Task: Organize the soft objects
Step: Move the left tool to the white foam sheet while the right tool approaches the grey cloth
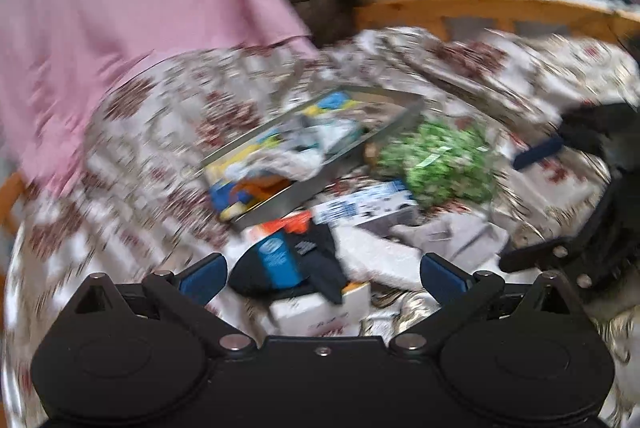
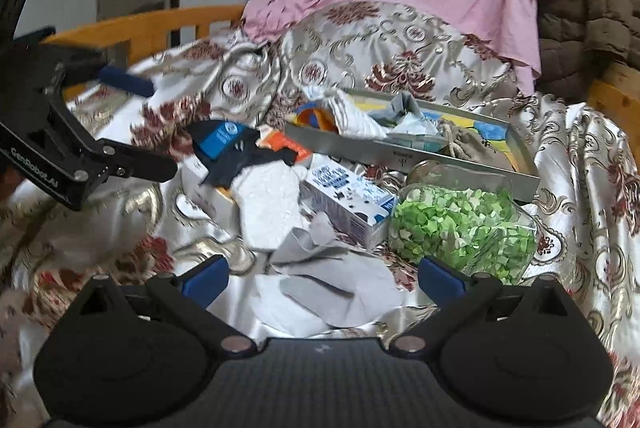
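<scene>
Crowding the middle of the patterned bedspread (image 2: 420,39), the soft things lie in a loose heap: a grey cloth (image 2: 332,280) nearest the right gripper (image 2: 324,280), a white cloth (image 2: 272,203) behind it, and a black sock with a blue label (image 2: 224,143) further left. A shallow tray (image 2: 404,155) behind them holds more crumpled cloths and a drawstring pouch (image 2: 464,143). A milk carton (image 2: 348,203) and a bag of green pieces (image 2: 460,232) sit just in front of the tray. Open bedspread lies to the right; a wooden rail (image 2: 144,23) bounds the far left. The right gripper's jaws stand wide apart, holding nothing. The left gripper (image 1: 324,278) is likewise spread wide and empty over the sock, though that view is badly blurred.
</scene>
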The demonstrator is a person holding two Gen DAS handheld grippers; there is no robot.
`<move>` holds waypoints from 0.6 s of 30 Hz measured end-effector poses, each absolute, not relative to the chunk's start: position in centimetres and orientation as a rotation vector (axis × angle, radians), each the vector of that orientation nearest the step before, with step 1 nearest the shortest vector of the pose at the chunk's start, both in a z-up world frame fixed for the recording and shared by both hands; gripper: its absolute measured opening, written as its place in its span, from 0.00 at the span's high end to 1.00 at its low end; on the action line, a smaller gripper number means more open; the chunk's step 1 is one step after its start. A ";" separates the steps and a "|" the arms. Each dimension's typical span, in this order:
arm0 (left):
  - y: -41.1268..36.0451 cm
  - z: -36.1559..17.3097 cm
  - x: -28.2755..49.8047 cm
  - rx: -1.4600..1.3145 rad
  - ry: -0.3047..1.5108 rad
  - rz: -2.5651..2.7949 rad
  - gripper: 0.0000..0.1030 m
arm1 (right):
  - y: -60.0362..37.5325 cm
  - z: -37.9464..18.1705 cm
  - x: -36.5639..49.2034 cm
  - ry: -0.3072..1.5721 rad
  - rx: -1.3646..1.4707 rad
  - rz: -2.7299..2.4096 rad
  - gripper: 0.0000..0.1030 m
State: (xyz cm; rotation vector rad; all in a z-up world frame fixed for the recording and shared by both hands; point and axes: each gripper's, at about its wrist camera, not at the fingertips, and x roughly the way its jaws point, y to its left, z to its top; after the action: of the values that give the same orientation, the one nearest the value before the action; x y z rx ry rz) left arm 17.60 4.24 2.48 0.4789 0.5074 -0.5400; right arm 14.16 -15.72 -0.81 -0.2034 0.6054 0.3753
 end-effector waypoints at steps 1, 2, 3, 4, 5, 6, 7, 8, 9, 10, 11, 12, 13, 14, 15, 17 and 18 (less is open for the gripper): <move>3.7 2.4 17.8 0.515 0.500 -0.572 0.01 | -15.8 -0.9 14.5 0.610 -0.224 0.389 0.00; 3.1 2.4 17.9 0.559 0.491 -0.610 0.01 | -15.7 -1.1 14.7 0.614 -0.247 0.405 0.00; 2.5 2.3 18.1 0.602 0.486 -0.647 0.01 | -15.7 -1.2 15.0 0.619 -0.271 0.421 0.00; 1.9 2.2 18.3 0.645 0.483 -0.681 0.01 | -15.7 -1.4 15.4 0.623 -0.294 0.434 0.00; 1.4 2.0 18.5 0.684 0.482 -0.709 0.01 | -15.7 -1.5 15.7 0.628 -0.309 0.445 0.00; 0.8 1.9 18.9 0.725 0.483 -0.738 0.01 | -15.7 -1.7 16.1 0.634 -0.322 0.457 0.00; 0.3 1.7 19.3 0.756 0.486 -0.760 0.01 | -15.8 -1.8 16.5 0.639 -0.330 0.467 0.00; -0.2 1.6 19.8 0.778 0.490 -0.777 0.01 | -15.9 -2.0 16.8 0.643 -0.332 0.473 0.00; -0.7 1.4 20.3 0.801 0.500 -0.797 0.01 | -16.0 -2.1 17.1 0.650 -0.330 0.477 0.01; -1.1 1.2 20.9 0.823 0.513 -0.815 0.01 | -16.1 -2.3 17.5 0.656 -0.324 0.480 0.01; -1.4 1.0 21.4 0.845 0.527 -0.831 0.01 | -16.2 -2.5 17.8 0.662 -0.313 0.480 0.02; -1.8 0.7 21.8 0.874 0.541 -0.852 0.01 | -16.4 -2.6 18.1 0.671 -0.301 0.481 0.03; -2.3 0.3 22.2 0.916 0.551 -0.874 0.01 | -16.6 -2.8 18.3 0.682 -0.288 0.482 0.03; -2.6 0.0 22.4 0.946 0.560 -0.889 0.01 | -16.8 -3.0 18.5 0.689 -0.279 0.483 0.05; -2.9 -0.3 22.7 0.972 0.573 -0.908 0.01 | -17.0 -3.2 18.6 0.696 -0.276 0.483 0.06; -3.4 -0.7 23.1 0.997 0.601 -0.946 0.01 | -17.1 -3.5 18.8 0.704 -0.270 0.481 0.09; -3.6 -0.9 23.4 1.002 0.616 -0.962 0.01 | -17.1 -3.7 18.9 0.709 -0.266 0.483 0.11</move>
State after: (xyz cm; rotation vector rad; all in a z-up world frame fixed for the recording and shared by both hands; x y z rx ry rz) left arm 23.35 -3.56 -0.92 1.0024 0.6163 -0.9624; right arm 18.94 -17.08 -3.68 -0.2656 0.7089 0.4832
